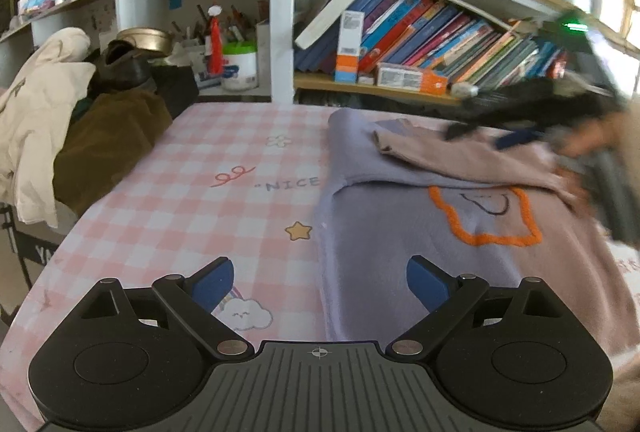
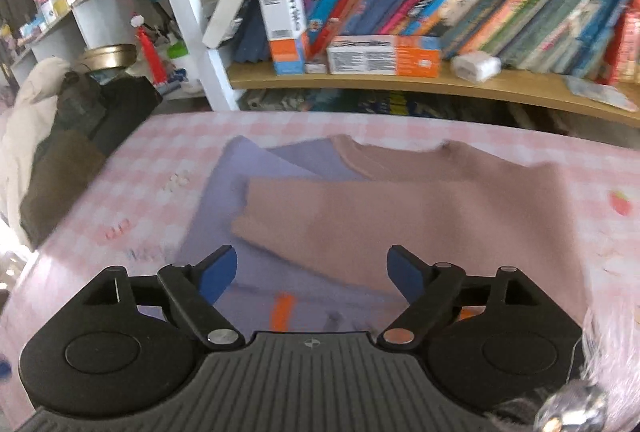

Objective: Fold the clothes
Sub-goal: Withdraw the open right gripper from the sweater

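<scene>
Lying flat on a pink checked tablecloth [image 1: 192, 168], a two-tone sweater [image 1: 400, 232], lilac and dusty pink with an orange cloud outline, fills the right half of the left wrist view. One pink sleeve [image 2: 340, 216] is folded across its chest. The left gripper [image 1: 320, 284] hovers at the lower centre, jaws apart and empty, over the sweater's left edge. The right gripper [image 2: 312, 274], also spread wide and holding nothing, hangs above the sweater's middle. Heaped clothes [image 1: 80, 136] sit at the left, bookshelves [image 1: 420, 44] behind.
</scene>
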